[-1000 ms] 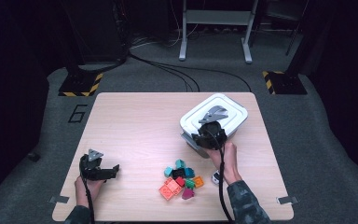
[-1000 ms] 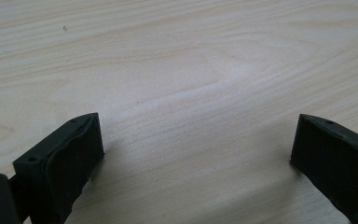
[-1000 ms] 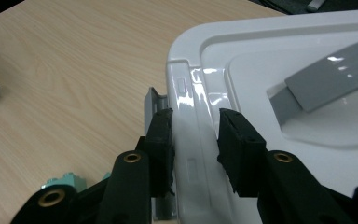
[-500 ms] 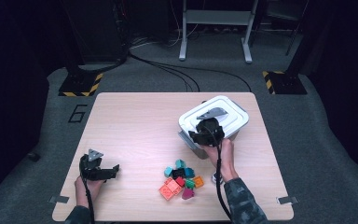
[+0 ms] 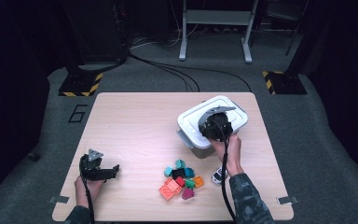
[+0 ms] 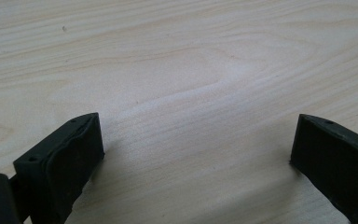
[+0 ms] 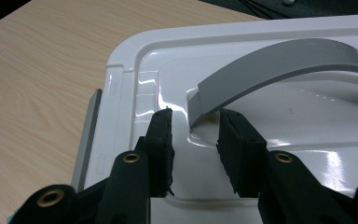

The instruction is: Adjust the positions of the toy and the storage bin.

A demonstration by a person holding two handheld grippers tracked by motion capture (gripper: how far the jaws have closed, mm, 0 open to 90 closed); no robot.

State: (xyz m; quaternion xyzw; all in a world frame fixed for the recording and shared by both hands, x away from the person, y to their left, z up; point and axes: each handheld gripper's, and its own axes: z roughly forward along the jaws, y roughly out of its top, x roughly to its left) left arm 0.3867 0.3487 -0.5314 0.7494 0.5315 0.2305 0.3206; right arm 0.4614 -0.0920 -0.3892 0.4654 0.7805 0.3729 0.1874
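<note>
A white lidded box (image 5: 189,122) stands at the table's right. Its grey handle (image 7: 279,63) arches up off the lid (image 7: 307,126). My right gripper (image 7: 196,114) hovers low over the lid with its jaws narrow, having just been closing. The handle's near end stands at the tips, against the right-hand fingertip (image 7: 228,122); I cannot tell whether it is pinched. From above, the right gripper (image 5: 210,123) sits on the lid's middle. My left gripper (image 5: 113,171) rests near the front left, open, with bare wood between its jaws (image 6: 196,140).
A heap of several coloured bricks (image 5: 179,179) lies in front of the box, beside the right forearm. A small white and black object (image 5: 219,175) lies just right of the heap. The pale wooden table (image 5: 135,123) ends close behind the box.
The right hand has shifted a little to the right over the lid. The left hand and the bricks have stayed put.
</note>
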